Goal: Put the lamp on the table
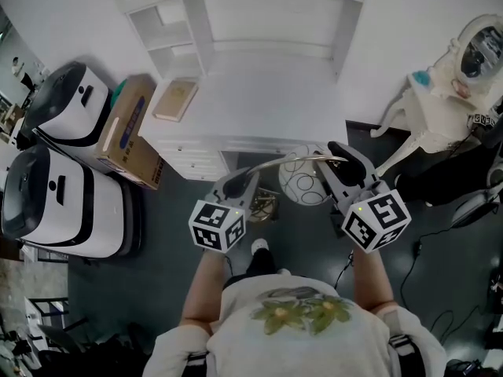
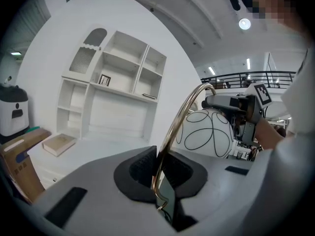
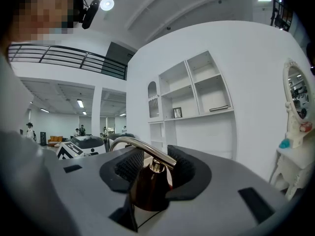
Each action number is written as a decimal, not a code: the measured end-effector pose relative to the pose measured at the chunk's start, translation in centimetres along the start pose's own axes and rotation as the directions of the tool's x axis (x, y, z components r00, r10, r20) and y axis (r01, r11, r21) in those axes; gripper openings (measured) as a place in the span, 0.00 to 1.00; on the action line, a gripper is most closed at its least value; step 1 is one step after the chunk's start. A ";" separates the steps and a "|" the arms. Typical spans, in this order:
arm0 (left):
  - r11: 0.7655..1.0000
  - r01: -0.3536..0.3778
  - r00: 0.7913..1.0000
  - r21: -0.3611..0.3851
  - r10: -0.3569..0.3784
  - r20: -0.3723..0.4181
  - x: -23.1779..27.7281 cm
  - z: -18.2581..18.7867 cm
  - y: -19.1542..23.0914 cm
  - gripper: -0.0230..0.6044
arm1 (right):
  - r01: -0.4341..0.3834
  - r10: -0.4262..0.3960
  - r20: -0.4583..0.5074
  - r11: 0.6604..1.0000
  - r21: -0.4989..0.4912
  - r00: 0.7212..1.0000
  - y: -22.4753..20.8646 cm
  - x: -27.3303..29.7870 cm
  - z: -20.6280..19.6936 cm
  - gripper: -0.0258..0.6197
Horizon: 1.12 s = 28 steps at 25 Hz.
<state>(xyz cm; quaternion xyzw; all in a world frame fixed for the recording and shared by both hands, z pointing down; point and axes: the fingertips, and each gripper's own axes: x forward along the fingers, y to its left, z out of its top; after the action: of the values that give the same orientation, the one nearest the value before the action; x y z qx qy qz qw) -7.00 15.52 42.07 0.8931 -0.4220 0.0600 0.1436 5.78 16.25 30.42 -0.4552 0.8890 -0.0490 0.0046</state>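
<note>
One lamp point(image 1: 303, 181), one cardboard box point(image 1: 126, 132) and two white-and-black machines point(image 1: 63, 203) were counted, and a small picture frame point(image 2: 104, 79) was seen in one compartment of the white shelf unit point(image 2: 139, 68). The lamp was held in the air just before the white table point(image 1: 259, 93), not on it. The left tongs point(image 2: 160, 168) were pressed nearly together on its thin gold stem point(image 2: 182, 112), and the right tongs point(image 3: 150, 167), spread wider, were clamped on its dark cap point(image 3: 147, 188).

Lamp stem point(image 2: 169, 132): lower end lost between left tongs point(image 2: 160, 170).
Lamp globe point(image 1: 301, 181): right side behind right tongs point(image 1: 342, 159).
Lamp cap point(image 3: 147, 188): bottom hidden by tongs' body.
Shelf frame point(image 2: 104, 79): contents too small.
Mirror point(image 3: 295, 97): cut by edge.
</note>
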 end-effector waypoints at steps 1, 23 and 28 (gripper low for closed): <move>1.000 0.002 1.000 0.000 -0.002 0.000 0.2 0.1 0.2 0.11 | 0.001 -0.001 0.002 1.000 0.000 1.000 -0.1 0.2 0.0 0.30; 0.995 0.094 0.995 0.040 -0.095 0.006 4.6 2.2 5.8 0.11 | 0.082 -0.081 0.031 0.996 -0.036 0.996 -1.8 6.1 0.3 0.30; 0.993 0.118 0.993 0.032 -0.118 -0.007 5.6 2.1 5.9 0.11 | 0.109 -0.109 0.017 0.994 -0.031 0.994 -2.6 6.4 0.1 0.30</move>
<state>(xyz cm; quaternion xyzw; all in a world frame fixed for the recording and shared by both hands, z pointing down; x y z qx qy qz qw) -7.98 7.20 42.57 0.9185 -0.3672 0.0605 0.1336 4.18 9.57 30.83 -0.5034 0.8635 -0.0315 0.0014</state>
